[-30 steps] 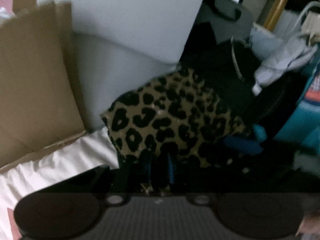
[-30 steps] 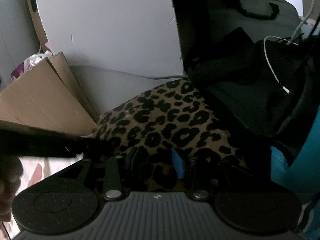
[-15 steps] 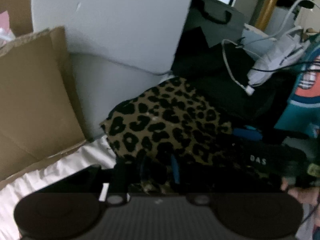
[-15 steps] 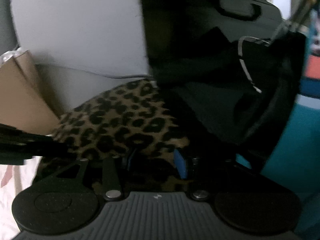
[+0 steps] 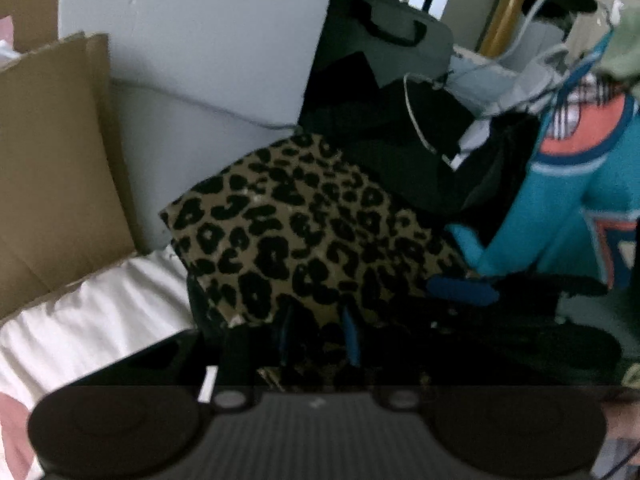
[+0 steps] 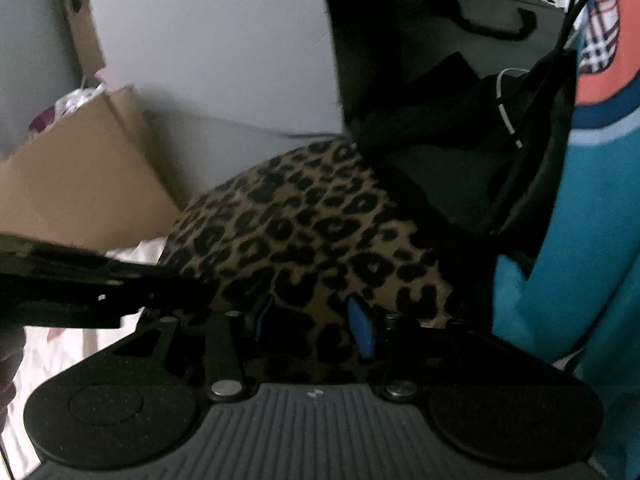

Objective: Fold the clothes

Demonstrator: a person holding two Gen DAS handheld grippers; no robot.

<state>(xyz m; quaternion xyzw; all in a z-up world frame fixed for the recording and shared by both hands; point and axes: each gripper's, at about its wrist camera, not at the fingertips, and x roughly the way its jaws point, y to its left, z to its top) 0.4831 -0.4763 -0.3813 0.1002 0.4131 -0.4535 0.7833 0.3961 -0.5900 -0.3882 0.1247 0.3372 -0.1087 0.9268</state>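
A folded leopard-print garment [image 5: 304, 232] fills the middle of both views, held up over a white bed sheet [image 5: 80, 320]. My left gripper [image 5: 318, 334] is shut on its near edge, and the cloth is bunched between the blue pads [image 5: 350, 336]. In the right wrist view the same garment [image 6: 312, 224] runs down between the blue pads [image 6: 362, 330] of my right gripper [image 6: 312, 322], which is shut on it. The left gripper's dark body [image 6: 100, 280] reaches in from the left there. The right gripper's blue pad [image 5: 460, 290] shows at the garment's right edge in the left wrist view.
A cardboard box [image 5: 52, 160] leans at the left against a pale grey panel [image 5: 200, 40]. Behind the garment lie black clothes with a white cable [image 5: 412, 120] and a dark case with a handle [image 5: 392, 28]. A teal jersey [image 5: 560, 208] hangs at the right.
Both grippers have shifted with the garment still held between them. The teal jersey has come further into both views from the right. The garment's hold looks unchanged.
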